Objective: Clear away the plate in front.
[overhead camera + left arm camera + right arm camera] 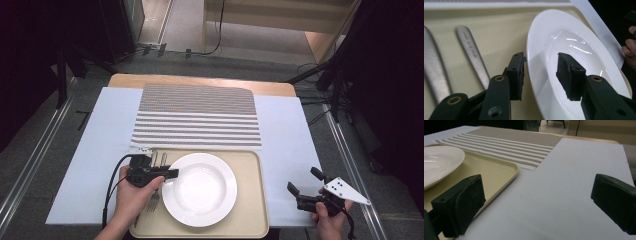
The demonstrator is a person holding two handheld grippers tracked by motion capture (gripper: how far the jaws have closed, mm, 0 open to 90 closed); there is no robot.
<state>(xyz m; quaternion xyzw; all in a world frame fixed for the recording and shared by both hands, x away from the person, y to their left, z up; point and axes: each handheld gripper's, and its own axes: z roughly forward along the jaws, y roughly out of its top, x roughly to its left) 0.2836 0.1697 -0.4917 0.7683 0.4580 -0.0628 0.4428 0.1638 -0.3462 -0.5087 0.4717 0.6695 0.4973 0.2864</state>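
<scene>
1. My left gripper straddles the left rim of the plate, fingers released, pads not pressing.
2. The plate sits on the tray, forks left of it.
3. My right gripper, right of the plate, gapes wide, holding nothing.

Faint engraving marks one cutlery handle, too blurred to read

A glossy white plate is sitting on a pale cream tray, beside silver cutlery with a brushed sheen. A placemat is showing grey-brown and white stripes, lying over a light bluish-white table cover. Both grippers' jaws are showing matte black.
</scene>
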